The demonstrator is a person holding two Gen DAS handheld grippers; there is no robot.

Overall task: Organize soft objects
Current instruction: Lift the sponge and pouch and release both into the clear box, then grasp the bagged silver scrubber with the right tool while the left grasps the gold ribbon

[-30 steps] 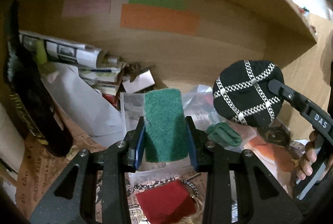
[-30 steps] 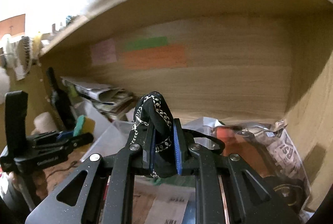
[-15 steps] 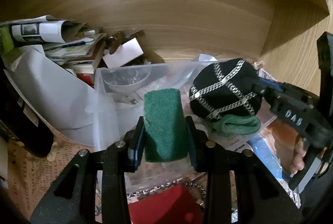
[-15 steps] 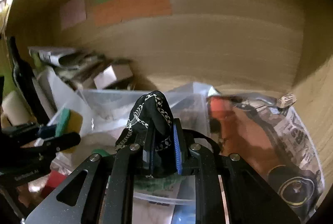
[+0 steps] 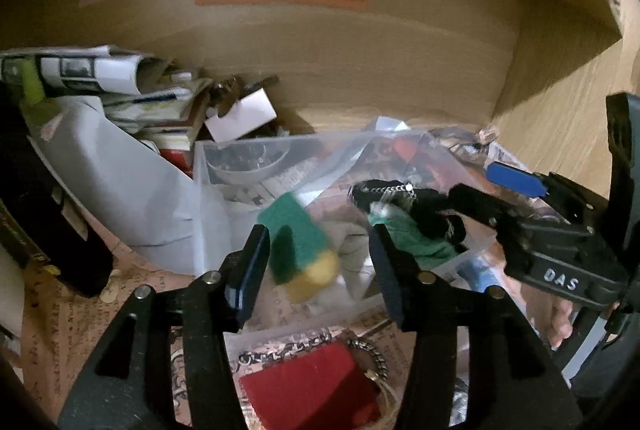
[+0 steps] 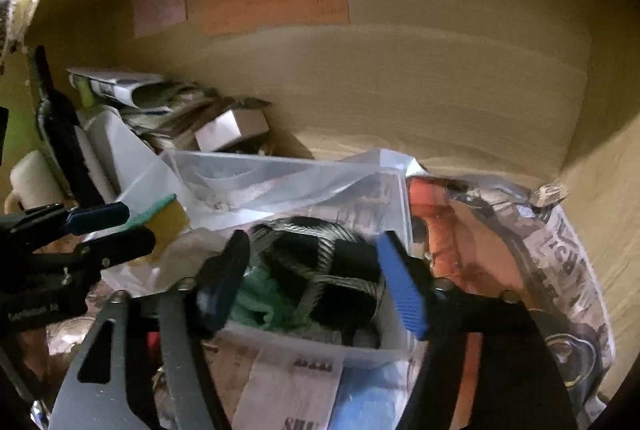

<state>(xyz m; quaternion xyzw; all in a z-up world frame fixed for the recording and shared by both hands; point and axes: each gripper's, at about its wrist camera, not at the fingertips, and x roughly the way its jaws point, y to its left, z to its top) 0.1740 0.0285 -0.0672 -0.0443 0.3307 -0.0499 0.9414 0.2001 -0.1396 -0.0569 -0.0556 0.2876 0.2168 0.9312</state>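
Observation:
A clear plastic box point(image 5: 208, 166) point(image 6: 400, 198) stands on the shelf. My left gripper point(image 5: 320, 250) is open over it, and a green and yellow sponge point(image 5: 300, 246) point(image 6: 164, 218) is loose between the fingers, tilted and blurred. My right gripper point(image 6: 312, 270) is open over the box's right part. A black soft pouch with silver chain point(image 6: 332, 262) point(image 5: 416, 206) lies in the box below it, on a green cloth point(image 6: 256, 302) point(image 5: 416, 242).
Rolled papers and a white card point(image 5: 240, 118) are piled at the back left. A dark bottle point(image 5: 44, 214) stands at the left. A red pad with a chain point(image 5: 308, 386) lies in front. Crumpled newspaper point(image 6: 520, 250) fills the right, by the wooden side wall point(image 6: 600, 190).
Both grippers have opened. The sponge has come free of the left fingers and is dropping into the box. The black pouch has dropped from the right fingers onto the green cloth.

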